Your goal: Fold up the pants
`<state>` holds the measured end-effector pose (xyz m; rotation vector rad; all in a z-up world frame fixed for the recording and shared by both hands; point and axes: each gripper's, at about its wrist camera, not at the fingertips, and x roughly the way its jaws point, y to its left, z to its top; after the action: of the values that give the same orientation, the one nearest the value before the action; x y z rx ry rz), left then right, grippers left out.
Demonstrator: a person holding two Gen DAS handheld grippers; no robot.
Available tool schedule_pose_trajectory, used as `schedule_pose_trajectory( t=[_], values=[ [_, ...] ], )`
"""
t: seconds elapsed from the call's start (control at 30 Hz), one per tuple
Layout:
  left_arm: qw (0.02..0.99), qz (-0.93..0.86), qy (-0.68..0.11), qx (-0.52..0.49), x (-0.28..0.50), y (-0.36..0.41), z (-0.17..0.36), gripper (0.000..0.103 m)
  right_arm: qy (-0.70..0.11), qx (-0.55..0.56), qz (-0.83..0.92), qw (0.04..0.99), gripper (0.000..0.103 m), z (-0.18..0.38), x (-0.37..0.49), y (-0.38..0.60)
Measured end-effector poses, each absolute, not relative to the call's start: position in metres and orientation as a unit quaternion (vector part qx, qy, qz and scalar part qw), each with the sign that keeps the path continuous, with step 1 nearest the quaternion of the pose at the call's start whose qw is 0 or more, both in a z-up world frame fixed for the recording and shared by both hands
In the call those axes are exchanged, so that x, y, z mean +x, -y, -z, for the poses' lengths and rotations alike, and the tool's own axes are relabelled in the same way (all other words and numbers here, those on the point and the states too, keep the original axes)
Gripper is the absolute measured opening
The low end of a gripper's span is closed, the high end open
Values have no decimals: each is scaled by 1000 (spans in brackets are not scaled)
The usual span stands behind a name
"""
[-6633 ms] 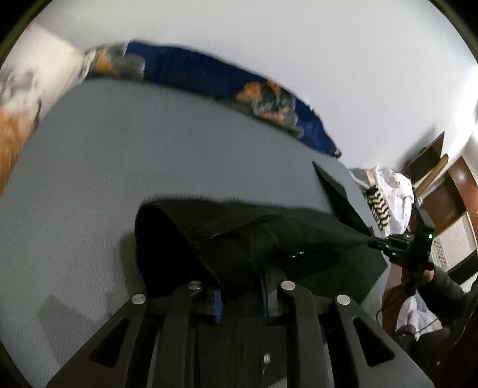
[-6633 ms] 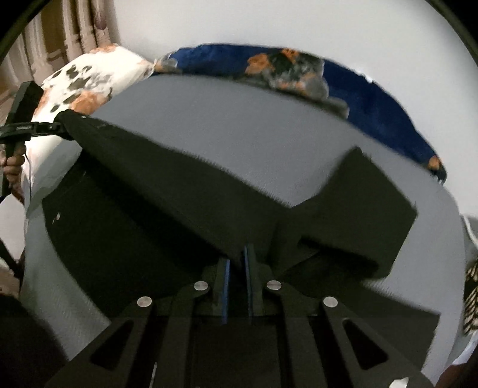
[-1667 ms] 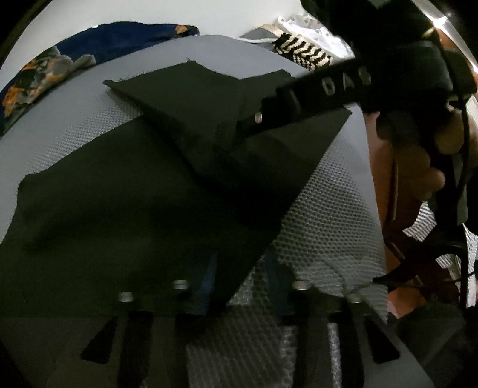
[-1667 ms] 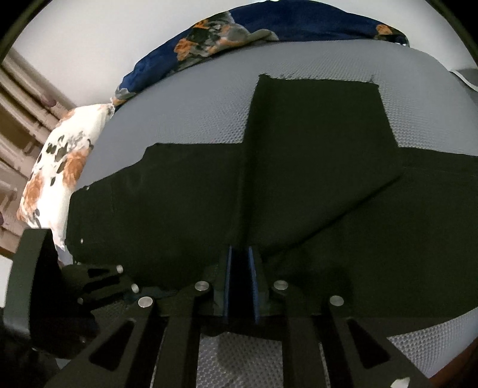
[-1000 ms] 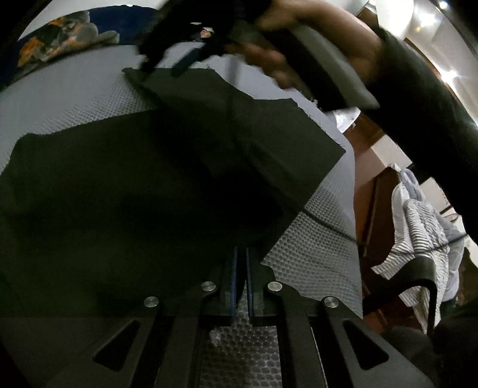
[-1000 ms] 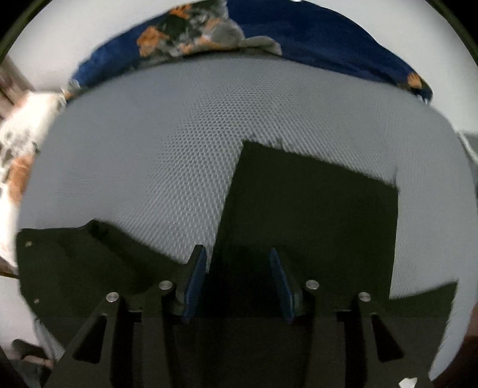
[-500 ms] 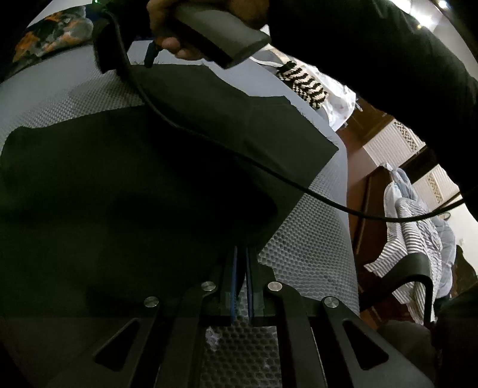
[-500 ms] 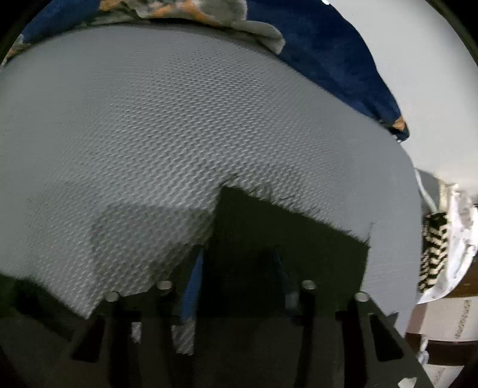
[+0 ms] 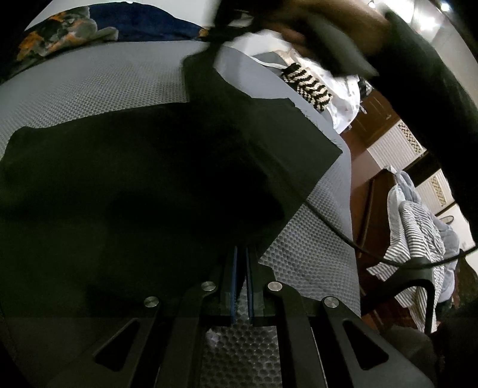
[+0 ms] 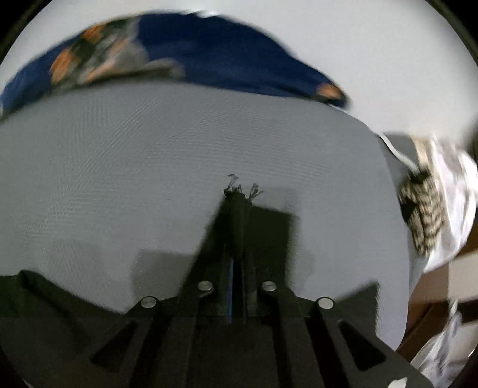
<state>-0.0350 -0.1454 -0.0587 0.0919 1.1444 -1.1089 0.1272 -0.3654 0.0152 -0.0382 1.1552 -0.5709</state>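
Note:
Black pants (image 9: 119, 179) lie spread on the grey mesh bed (image 9: 89, 80). My left gripper (image 9: 240, 262) stays low at their near edge, shut on the fabric there. In the right wrist view my right gripper (image 10: 237, 268) is shut on the frayed hem (image 10: 240, 197) of one pant leg, and the cloth runs up from between its fingers. In the left wrist view that leg (image 9: 215, 89) is pulled up off the bed toward the person's hand (image 9: 313, 27) at the top. The right gripper's fingertips are blurred there.
A blue floral blanket (image 10: 179, 59) lies along the bed's far side. A black-and-white striped cloth (image 9: 307, 86) and white laundry sit at the right edge. A cable (image 9: 328, 223) hangs across the pants' corner. A striped shirt (image 9: 418, 226) drapes over a chair beside the bed.
My right gripper's jaws closed on the pant leg's hem and lifted it, so the leg now rises off the bed. The left gripper has not moved.

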Motion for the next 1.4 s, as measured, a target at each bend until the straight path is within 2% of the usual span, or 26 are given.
schedule_pose_trajectory(
  t=[0.2,0.43,0.73,0.87,0.93,1.0,1.23,1.4],
  values=[
    [701,494,-510,64,-41,154,58,6,-500,61,353,788,2,-28,3,450],
    [699,490,-516,81,-42,160,62,6,-482,190,373,770,2,23,-99,518],
    [702,479,-519,87,-43,161,64,7,-440,269,356,779,3,36,-125,543],
    [704,475,-521,87,-44,163,64,8,-419,307,329,789,15,33,-139,545],
    [704,474,-521,87,-43,164,64,8,-410,312,321,795,15,30,-143,547],
    [705,472,-522,86,-41,166,65,8,-411,289,312,806,4,28,-140,545],
    [707,468,-524,85,-41,169,65,8,-395,237,331,824,2,8,-136,534],
    [703,469,-528,85,-38,169,66,12,-432,239,355,794,1,38,-145,541]
  ],
)
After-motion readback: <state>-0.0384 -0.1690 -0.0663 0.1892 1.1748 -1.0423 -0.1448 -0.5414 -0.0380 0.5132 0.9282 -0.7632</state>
